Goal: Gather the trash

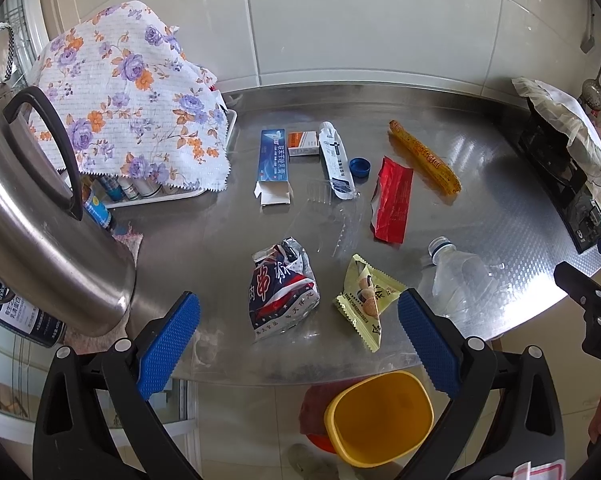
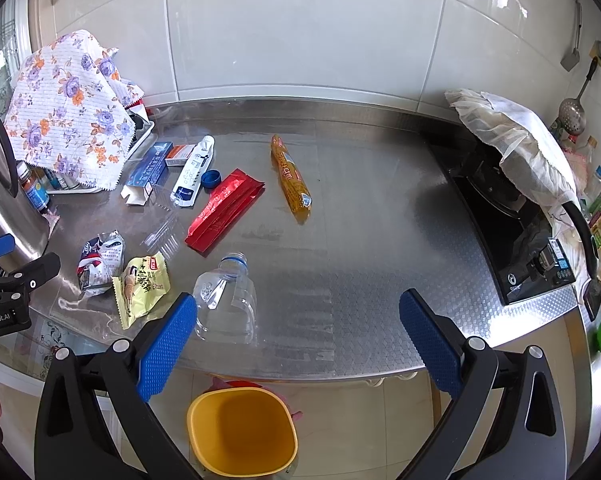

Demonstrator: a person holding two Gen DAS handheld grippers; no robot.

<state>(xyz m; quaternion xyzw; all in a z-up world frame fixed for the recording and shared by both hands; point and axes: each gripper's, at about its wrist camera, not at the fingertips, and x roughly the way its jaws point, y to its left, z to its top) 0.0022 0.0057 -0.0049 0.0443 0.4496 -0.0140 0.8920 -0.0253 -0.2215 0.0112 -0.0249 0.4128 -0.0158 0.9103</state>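
Nearest, below the surface edge: yellow bin [image 1: 378, 416], open-topped, on the floor.

Left claw [image 1: 298, 340]: blue pads spread wide, holding nothing, poised over the near edge of the steel surface [image 1: 480, 208]. Right claw [image 2: 298, 340]: likewise wide apart, holding nothing, above the same edge.

Near row on the surface: crumpled blue-and-red snack bag [image 1: 283, 288], just beside a yellow-green snack wrapper [image 1: 366, 300]; clear plastic bottle [image 1: 458, 276], capless, on its side to the right of these, close to the right claw's left pad in the right wrist view.

Middle: clear plastic tray [image 1: 332, 220], hard to make out against the steel; red foil pouch [image 1: 392, 200], flat, just beyond it to the right.

Farther: blue toothpaste box [image 1: 273, 166] with its near flap open; small white-and-orange carton [image 1: 303, 143] beside it; white tube [image 1: 335, 160]; blue bottle cap [image 1: 359, 167] near the tube; orange sausage stick [image 1: 423, 157], diagonal, apart at right.

Left side: steel kettle [image 1: 40, 216] with black handle; floral cloth [image 1: 132, 92] draped over a rack of small bottles.

Far right: black gas stove [image 2: 512, 220], partly under a white cloth [image 2: 512, 140].

Rear: white tiled wall [image 2: 300, 32].
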